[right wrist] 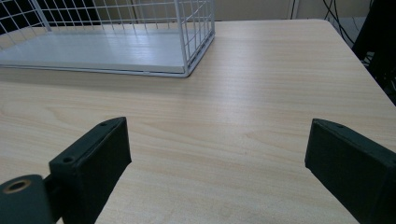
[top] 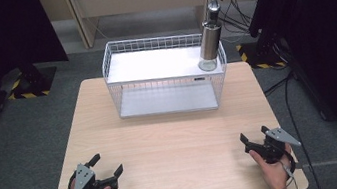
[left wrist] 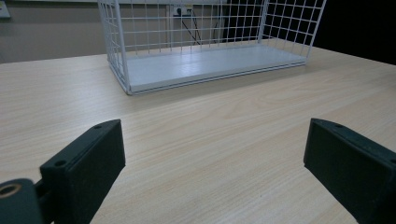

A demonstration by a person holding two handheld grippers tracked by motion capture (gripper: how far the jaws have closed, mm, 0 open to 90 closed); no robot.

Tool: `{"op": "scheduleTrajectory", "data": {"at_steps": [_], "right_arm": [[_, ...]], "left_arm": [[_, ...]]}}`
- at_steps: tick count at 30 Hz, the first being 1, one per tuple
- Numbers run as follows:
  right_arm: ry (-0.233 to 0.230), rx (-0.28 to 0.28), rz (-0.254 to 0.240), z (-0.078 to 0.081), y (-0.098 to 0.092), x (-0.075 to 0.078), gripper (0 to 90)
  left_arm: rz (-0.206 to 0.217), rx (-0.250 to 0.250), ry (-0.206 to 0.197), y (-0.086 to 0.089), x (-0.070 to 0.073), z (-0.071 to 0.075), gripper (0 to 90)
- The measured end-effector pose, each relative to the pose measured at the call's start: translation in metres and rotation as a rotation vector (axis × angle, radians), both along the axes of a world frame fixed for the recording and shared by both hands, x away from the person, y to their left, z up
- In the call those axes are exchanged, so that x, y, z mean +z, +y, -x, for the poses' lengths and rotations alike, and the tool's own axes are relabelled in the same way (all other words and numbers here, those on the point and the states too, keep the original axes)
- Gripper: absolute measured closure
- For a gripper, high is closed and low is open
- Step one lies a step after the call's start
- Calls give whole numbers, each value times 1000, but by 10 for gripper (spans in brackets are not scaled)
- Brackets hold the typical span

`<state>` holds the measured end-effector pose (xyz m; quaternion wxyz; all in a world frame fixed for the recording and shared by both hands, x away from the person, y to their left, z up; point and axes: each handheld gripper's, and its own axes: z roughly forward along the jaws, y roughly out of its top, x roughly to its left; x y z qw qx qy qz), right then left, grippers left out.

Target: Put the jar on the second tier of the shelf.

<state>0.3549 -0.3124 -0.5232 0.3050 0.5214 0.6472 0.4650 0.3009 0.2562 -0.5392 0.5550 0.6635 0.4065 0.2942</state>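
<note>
Steel bottle [top: 210, 39] stands upright on the wire rack [top: 164, 77]; both grippers, left [top: 108, 170] and right [top: 254, 138], rest open-jawed, empty, at the near table [top: 173, 139] edge.

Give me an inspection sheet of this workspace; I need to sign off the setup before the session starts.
Surface: light wood-grain table, bare between the rack and the grippers.
Job's things: white wire-mesh two-tier rack at the far middle of the table; tall brushed-metal bottle with a pump top upright on the rack's upper shelf, at its right end.
Clutter: nothing seen.
Grippers: left hand-held gripper and right hand-held gripper at the near edge, both open, holding nothing.
Cables: black cables on the floor behind the table, below a wall socket.
Surroundings: grey carpet floor, dark screens at both sides.
</note>
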Motion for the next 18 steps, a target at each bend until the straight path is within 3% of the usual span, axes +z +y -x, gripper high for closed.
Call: {"op": "scheduleTrajectory", "data": {"at_steps": [18], "right_arm": [[4, -17, -17, 0, -2, 0, 71]], "left_arm": [[-2, -6, 6, 0, 0, -1, 50]]}}
